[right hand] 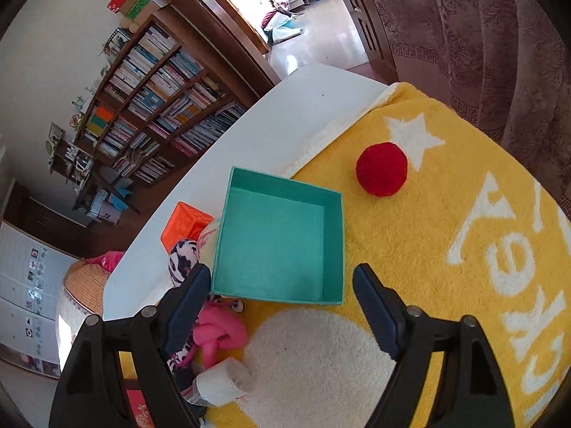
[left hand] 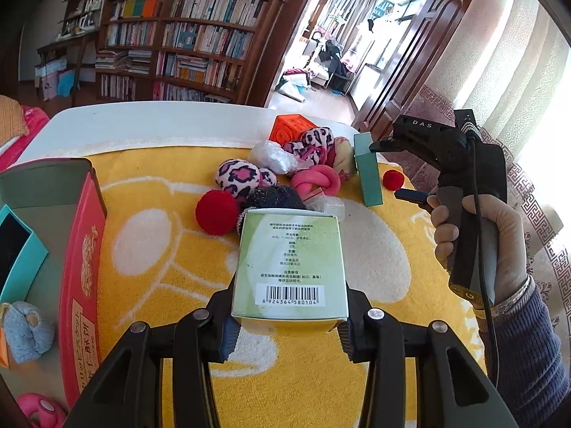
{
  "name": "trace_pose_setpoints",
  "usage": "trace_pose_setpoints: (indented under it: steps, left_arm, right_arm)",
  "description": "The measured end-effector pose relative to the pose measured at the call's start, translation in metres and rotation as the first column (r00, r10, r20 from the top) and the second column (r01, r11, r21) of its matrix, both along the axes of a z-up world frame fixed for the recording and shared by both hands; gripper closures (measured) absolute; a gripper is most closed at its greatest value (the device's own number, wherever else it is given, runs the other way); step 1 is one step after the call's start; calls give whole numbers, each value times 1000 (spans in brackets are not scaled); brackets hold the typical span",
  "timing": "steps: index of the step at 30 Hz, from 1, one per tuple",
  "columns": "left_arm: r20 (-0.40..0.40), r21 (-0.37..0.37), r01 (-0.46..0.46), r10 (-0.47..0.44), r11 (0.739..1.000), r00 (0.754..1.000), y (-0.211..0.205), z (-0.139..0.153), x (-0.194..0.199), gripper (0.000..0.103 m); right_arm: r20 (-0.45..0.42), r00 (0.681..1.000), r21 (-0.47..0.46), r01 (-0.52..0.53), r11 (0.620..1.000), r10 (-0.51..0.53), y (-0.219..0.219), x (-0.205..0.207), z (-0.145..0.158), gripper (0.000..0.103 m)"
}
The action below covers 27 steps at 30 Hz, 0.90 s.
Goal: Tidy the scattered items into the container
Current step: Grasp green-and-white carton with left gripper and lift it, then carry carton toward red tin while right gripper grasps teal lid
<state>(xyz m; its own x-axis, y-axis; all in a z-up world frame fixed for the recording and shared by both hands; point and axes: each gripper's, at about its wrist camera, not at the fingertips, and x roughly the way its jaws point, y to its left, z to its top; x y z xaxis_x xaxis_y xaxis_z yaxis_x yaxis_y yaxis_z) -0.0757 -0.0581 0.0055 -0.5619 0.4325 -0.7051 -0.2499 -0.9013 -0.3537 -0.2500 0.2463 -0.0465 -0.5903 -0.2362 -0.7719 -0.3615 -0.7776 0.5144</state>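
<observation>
Bookshelves line the wall behind a surface draped in a yellow towel (left hand: 150, 192). At left stands the red container (left hand: 84, 271), just beside the left tongs (left hand: 285, 335), which are clamped on a pale green carton (left hand: 289, 264) whose long axis points straight ahead. Farther right, the right tongs (right hand: 282, 306) gape empty over a teal tray (right hand: 282, 242) standing on edge.

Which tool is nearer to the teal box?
Right. The right tool hangs open just over the teal box; the left tool holds a green carton farther back.
</observation>
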Motion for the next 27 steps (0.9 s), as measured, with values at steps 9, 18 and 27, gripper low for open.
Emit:
trace_pose_setpoints:
  steps: [9, 18, 27]
  left_arm:
    - [-13, -37, -8, 7, 999, 1000, 5, -3, -1, 57]
    - [10, -53, -44, 44, 998, 999, 12, -7, -10, 57]
    - [3, -31, -82, 83, 996, 997, 17, 0, -8, 57]
  right_arm:
    - [31, 997, -66, -63, 996, 65, 7, -29, -29, 4]
    - [-19, 988, -49, -154, 987, 153, 5, -25, -32, 9]
    - [-142, 968, -86, -222, 971, 208, 12, 32, -13, 11]
